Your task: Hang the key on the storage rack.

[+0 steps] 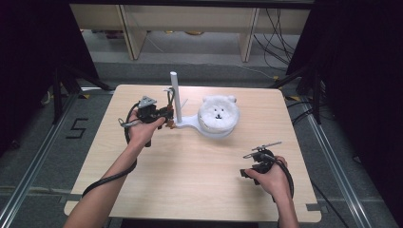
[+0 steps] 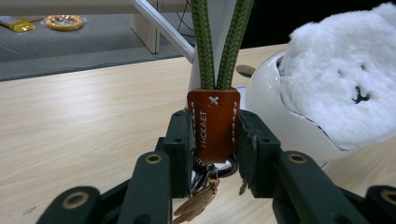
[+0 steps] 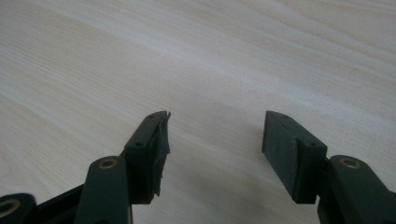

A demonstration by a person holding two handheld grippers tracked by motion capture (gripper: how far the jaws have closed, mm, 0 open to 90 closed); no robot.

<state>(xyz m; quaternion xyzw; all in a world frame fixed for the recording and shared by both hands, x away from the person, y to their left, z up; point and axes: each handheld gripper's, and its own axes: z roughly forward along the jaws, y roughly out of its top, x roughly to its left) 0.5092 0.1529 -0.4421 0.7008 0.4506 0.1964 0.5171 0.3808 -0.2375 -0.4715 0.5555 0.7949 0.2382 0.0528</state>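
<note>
Risk sat mostly with the left gripper (image 2: 214, 140), whose jaws were clamped on the brown leather tab (image 2: 213, 126) of a keychain. From the tab, a doubled green cord (image 2: 219, 46) ran up, and a metal ring with a small tan charm (image 2: 198, 205) hung below it between the jaws. In the high view the left gripper (image 1: 166, 116) held this just beside the white post (image 1: 175, 95) of a stand, near where the post met the stand's base (image 1: 190, 124), with the cord rising alongside the post.

Whether the cord was looped over any part of the stand could not be told. If it was, a sideways pull would likely have dragged or tipped the light stand. The white plush bear face (image 1: 217, 111) rested in the stand's white dish (image 1: 216, 133), close by, and a toppling post could have knocked it out.

Slippage was another worry: the hold was on smooth leather only, so a tug against a snagged cord might have pulled the tab free and dropped the keychain onto the table (image 1: 190, 180).

The right gripper (image 3: 215, 135) stood wide with nothing between its jaws, low over bare wood well apart from the stand, so it could not have steadied the base in time.
</note>
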